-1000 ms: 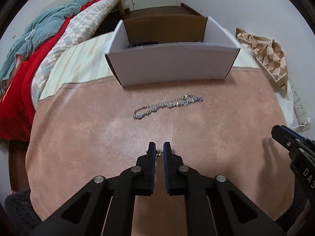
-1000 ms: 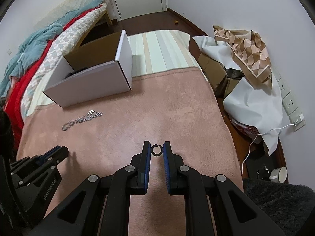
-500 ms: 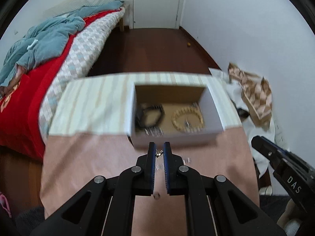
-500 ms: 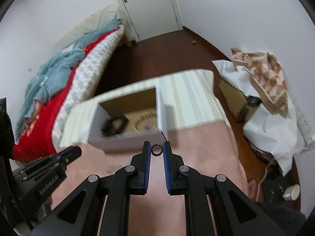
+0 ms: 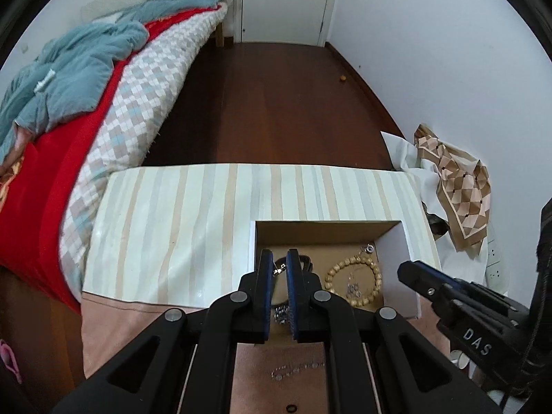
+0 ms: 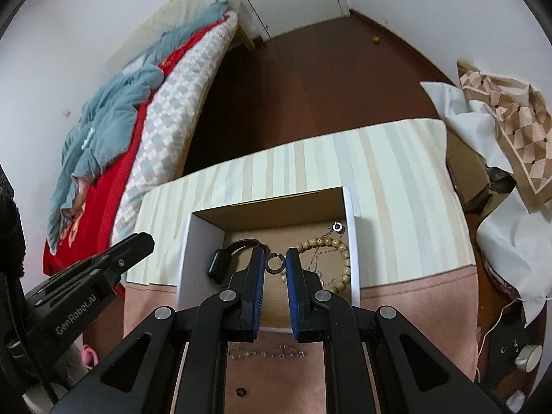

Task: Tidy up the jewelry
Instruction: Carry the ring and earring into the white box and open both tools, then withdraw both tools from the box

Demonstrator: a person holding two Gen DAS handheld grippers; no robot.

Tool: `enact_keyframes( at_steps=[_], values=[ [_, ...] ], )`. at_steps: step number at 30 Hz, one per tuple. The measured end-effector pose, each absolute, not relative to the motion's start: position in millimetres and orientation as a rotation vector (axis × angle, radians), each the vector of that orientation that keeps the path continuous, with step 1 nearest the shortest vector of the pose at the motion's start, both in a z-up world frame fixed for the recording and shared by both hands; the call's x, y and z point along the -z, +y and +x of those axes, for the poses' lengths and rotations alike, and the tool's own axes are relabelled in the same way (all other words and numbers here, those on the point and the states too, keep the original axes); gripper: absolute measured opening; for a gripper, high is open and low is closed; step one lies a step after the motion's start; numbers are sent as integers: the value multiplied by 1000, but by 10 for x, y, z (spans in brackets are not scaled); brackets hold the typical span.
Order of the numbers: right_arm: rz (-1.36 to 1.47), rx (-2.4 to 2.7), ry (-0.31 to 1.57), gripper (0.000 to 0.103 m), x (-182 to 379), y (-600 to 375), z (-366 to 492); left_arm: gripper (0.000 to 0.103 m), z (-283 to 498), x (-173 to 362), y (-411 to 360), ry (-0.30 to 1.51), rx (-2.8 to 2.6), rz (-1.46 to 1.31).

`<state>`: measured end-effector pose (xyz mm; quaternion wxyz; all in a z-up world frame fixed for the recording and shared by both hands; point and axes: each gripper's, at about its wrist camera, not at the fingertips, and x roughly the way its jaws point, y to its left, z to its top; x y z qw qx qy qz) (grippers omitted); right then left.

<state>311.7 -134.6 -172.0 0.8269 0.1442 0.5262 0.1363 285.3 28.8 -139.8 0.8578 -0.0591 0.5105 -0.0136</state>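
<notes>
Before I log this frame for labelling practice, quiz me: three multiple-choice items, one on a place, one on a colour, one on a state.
1. Where is the bead bracelet?
A. in the box
B. on the pink cloth
C. on the bed

2. What colour is the ring between the right gripper's fingers?
A. gold
B. black
C. red

3. What state is the right gripper in?
A. wide open and empty
B. shut on a watch
C. shut on the ring

Key:
1. A. The bracelet lies on the brown floor inside the box.
2. B. The ring is a dark band against the box floor.
3. C. The right gripper has its two fingers pressed against the ring's sides, above the box.
</notes>
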Motion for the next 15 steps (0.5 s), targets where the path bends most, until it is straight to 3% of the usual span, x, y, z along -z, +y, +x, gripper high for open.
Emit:
enact_keyframes(
  at_steps=[4, 5, 6, 7, 8, 9, 10, 15],
  values=[
    [324, -319, 1177, 15, 1832, -1310, 3272, 10, 3015, 1458, 326, 1114, 22, -136],
    [319, -319, 1181, 20, 1842, -1303, 3298, 10, 3037, 1461, 341, 1117, 21, -144],
    [318, -307, 1180, 35, 1842, -1306, 3306, 10, 3049, 1459, 350, 1117, 17, -147],
    [317, -301, 1178, 45, 1838, -1309, 3301, 18, 3059, 1454, 365, 1116, 2, -145],
    [318, -297, 1172, 58, 1831, -1320, 3297, 34, 3057, 1440, 383, 1109, -5, -145],
    [318, -289, 1165, 60, 1819, -1336, 3295, 44, 3049, 1424, 399, 1099, -13, -145],
    [313, -277, 1157, 60, 1801, -1348, 3279, 64, 3036, 1402, 418, 1087, -26, -143],
    [248, -187, 1136, 60, 1731, -1441, 3195, 80, 2949, 1351, 517, 1057, -84, -106]
  ],
)
